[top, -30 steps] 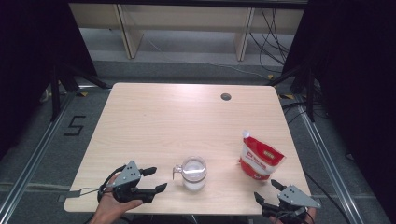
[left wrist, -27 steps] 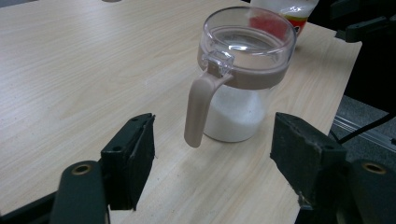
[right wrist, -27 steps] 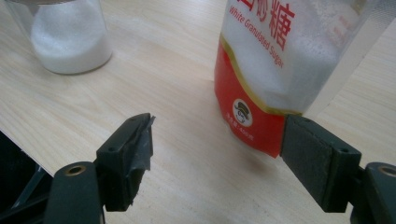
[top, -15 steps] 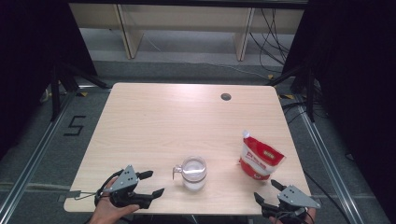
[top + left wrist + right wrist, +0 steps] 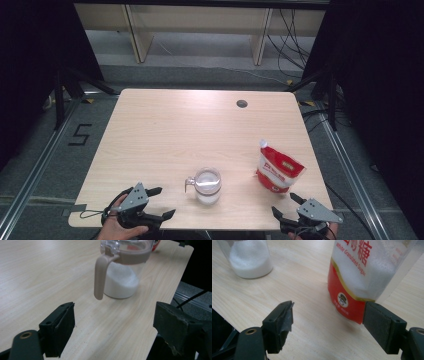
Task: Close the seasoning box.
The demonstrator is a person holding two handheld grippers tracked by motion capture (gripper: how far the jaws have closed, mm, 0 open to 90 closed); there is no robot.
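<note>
On the desk [image 5: 165, 130] stand one clear jar [image 5: 207, 185] with a beige handle, part filled with white sugar, and one red and white sugar pouch [image 5: 278, 172]; two grippers sit at the near edge. The jar stands upright near the front edge, about midway across, its long axis vertical and its handle pointing toward the left gripper [image 5: 159, 202]. The pouch stands to the jar's right, well apart from it, leaning, its corner spout up and away. The left gripper's jaws have just been opening and stand released, with nothing between them. The right gripper [image 5: 286, 204] sits just before the pouch, jaws released, not touching it.
</note>
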